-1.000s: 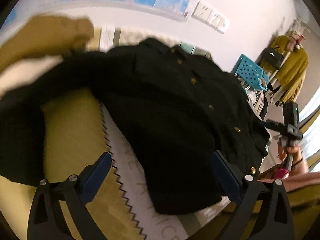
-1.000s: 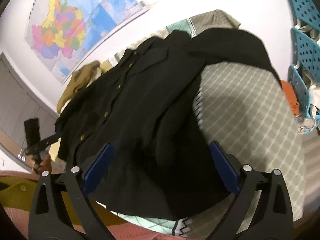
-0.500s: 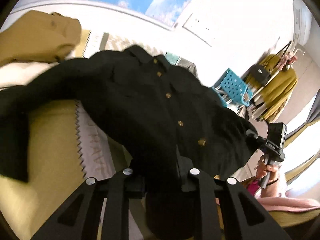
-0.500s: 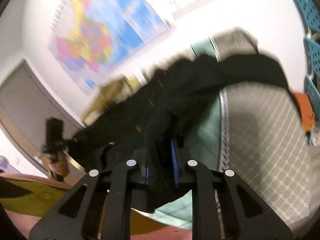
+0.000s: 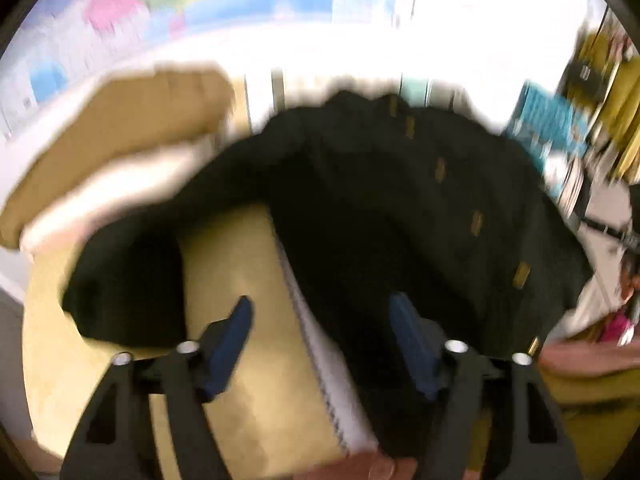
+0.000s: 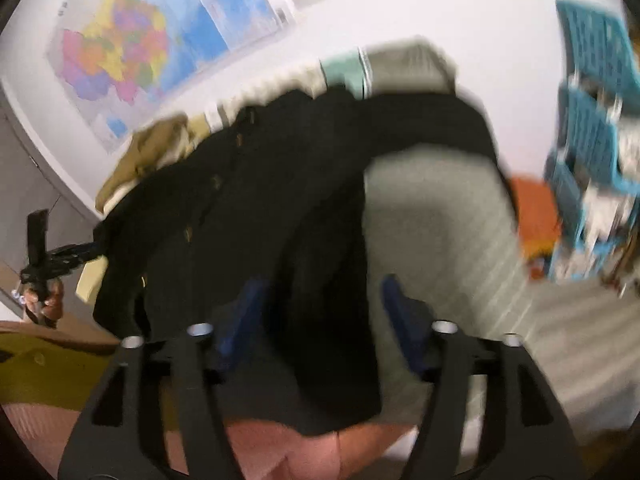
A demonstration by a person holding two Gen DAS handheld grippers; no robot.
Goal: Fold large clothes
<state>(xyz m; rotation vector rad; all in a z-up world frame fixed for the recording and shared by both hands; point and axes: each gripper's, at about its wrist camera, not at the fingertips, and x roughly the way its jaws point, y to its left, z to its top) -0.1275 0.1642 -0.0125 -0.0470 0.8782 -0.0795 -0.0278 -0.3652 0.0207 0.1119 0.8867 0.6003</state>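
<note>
Both my left fingers [image 5: 320, 334] and right fingers [image 6: 320, 304] are spreading, pinching nothing, above the near hem of the black button-up shirt [image 5: 400, 216] lying on the bed [image 5: 240, 280], so I judge folding is just beginning and next needs a fresh grip on that hem.

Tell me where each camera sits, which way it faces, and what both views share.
Left wrist: on the left gripper, angled down at the black shirt; its own fingers show, jaws opening.
Right wrist: on the right gripper, angled down at the shirt's other side; own fingers, jaws opening, left gripper far left.
Shared: black shirt, wall map.
</note>
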